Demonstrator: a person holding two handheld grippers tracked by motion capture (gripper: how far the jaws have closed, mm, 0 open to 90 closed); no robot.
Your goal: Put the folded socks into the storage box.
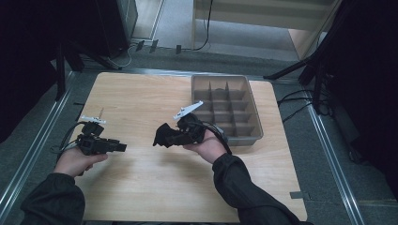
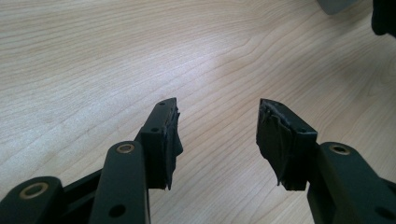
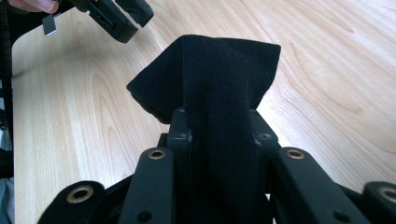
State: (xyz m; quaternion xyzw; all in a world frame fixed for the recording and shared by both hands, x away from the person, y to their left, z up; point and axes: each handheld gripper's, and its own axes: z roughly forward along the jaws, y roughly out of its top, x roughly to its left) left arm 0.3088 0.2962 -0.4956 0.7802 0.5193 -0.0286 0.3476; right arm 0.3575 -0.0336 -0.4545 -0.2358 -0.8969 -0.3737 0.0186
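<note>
Nearest the person, the left gripper (image 1: 123, 147) hangs low over the bare wooden table (image 1: 141, 187), its jaws standing apart with nothing between them. A little farther in, the right gripper (image 1: 162, 139) has its jaws clamped on a black knitted cloth (image 3: 210, 74), probably a sock, lifted clear of the tabletop and pointed toward the left gripper. Beyond them the grey divided tray (image 1: 253, 117) stands at the far right of the table with every visible compartment empty, so I judge the pick-up done, while any folding and the stowing in a compartment are yet to come.
</note>
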